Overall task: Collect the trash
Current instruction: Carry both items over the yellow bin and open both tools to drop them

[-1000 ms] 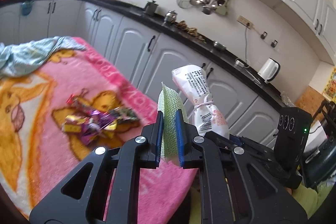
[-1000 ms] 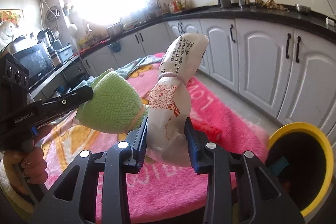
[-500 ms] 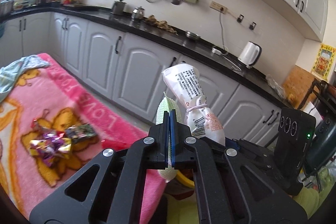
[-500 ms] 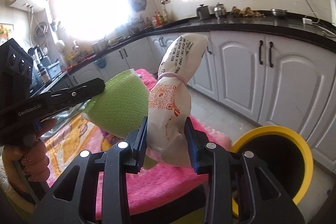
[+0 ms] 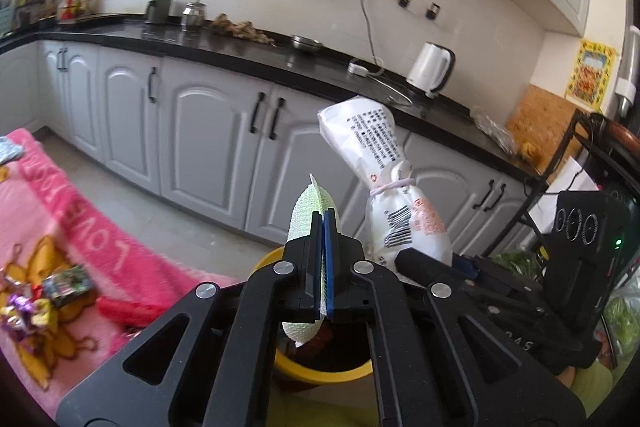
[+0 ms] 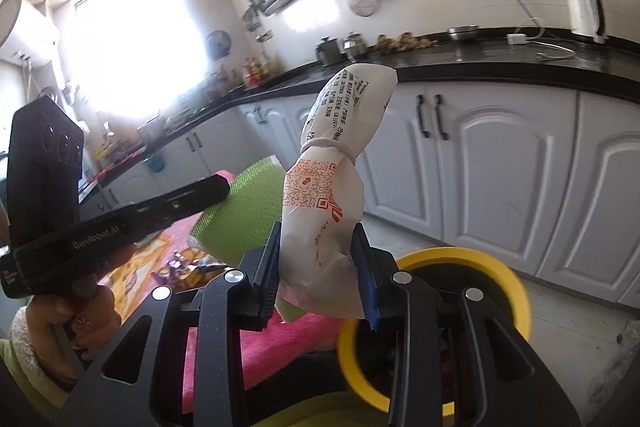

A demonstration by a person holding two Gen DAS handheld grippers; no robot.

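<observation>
My left gripper (image 5: 323, 227) is shut on a pale green foam net sleeve (image 5: 310, 203), held above the yellow trash bin (image 5: 320, 361). My right gripper (image 6: 318, 247) is shut on a white plastic bag (image 6: 328, 195) tied with a band, upright, just left of the bin's rim (image 6: 516, 291). The bag also shows in the left wrist view (image 5: 396, 195), to the right of the sleeve. The sleeve shows in the right wrist view (image 6: 244, 211), pinched by the left gripper's fingers (image 6: 188, 199). Candy wrappers (image 5: 36, 303) lie on the pink blanket (image 5: 60, 227).
White kitchen cabinets (image 5: 208, 131) with a black countertop (image 5: 240, 47) run behind. A white kettle (image 5: 430, 69) stands on the counter. A red wrapper (image 5: 124, 307) lies at the blanket's edge near the bin. Grey floor tiles (image 5: 180, 231) lie between blanket and cabinets.
Both grippers have swung right, away from the blanket, and stand over the yellow bin. The left jaws have pressed the green sleeve flat. The bag stays held.
</observation>
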